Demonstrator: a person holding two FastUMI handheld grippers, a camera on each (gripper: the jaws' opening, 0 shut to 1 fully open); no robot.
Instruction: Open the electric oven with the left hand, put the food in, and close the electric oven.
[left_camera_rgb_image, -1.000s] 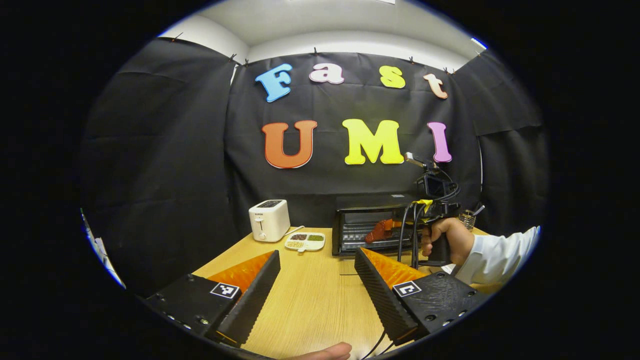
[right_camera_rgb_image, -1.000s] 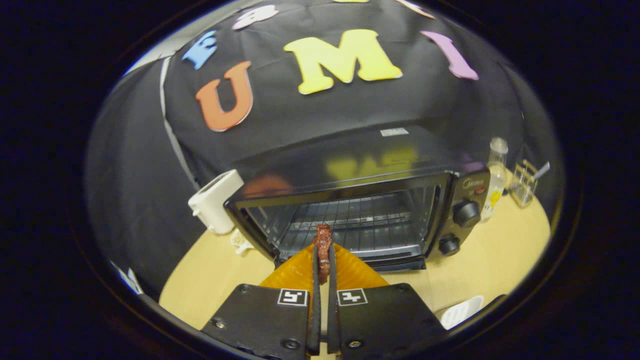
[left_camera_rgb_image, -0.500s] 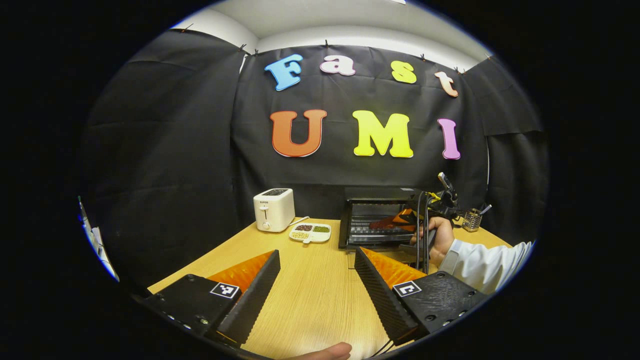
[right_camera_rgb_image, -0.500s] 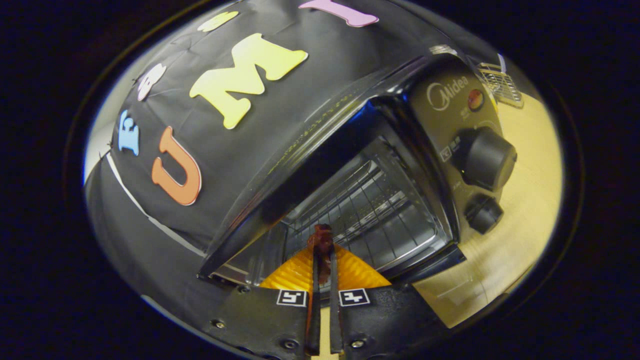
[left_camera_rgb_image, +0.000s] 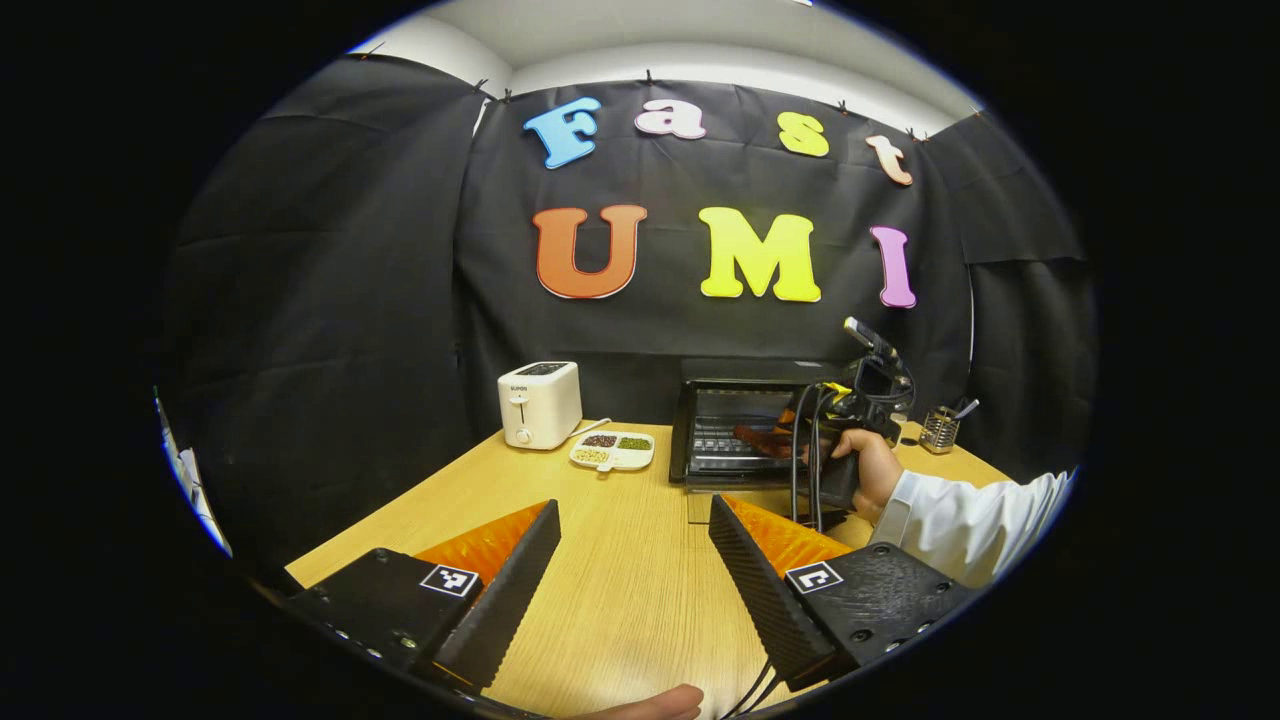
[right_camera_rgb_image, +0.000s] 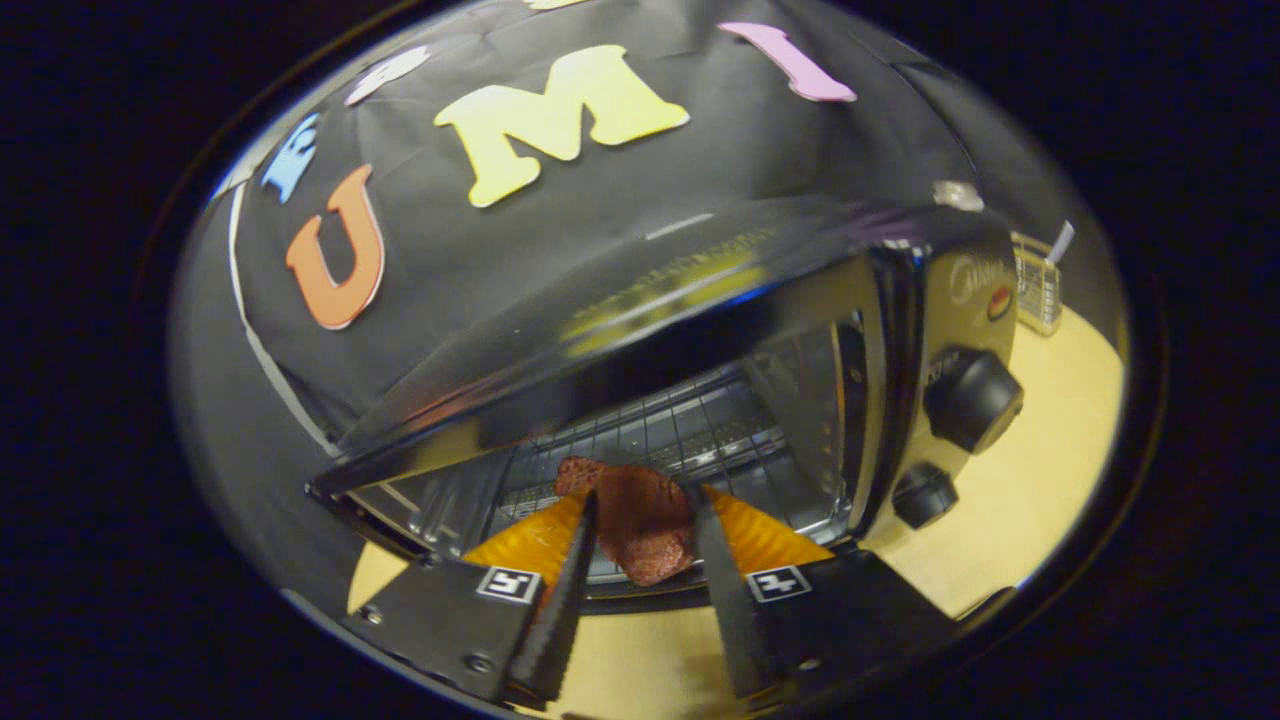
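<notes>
Right gripper (right_camera_rgb_image: 640, 535) at the open electric oven (right_camera_rgb_image: 700, 330) mouth, jaws spread apart, reddish-brown food (right_camera_rgb_image: 640, 522) lying between the fingers over the wire rack (right_camera_rgb_image: 690, 440), two knobs (right_camera_rgb_image: 972, 400) on the oven's right panel.

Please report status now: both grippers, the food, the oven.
Left hand-held gripper open, over the table. Right hand-held gripper open at oven mouth. Food between its fingers, over the rack. Door open, nothing in the way.

Black-draped booth (left_camera_rgb_image: 330, 300), wooden table (left_camera_rgb_image: 620, 590)
</notes>
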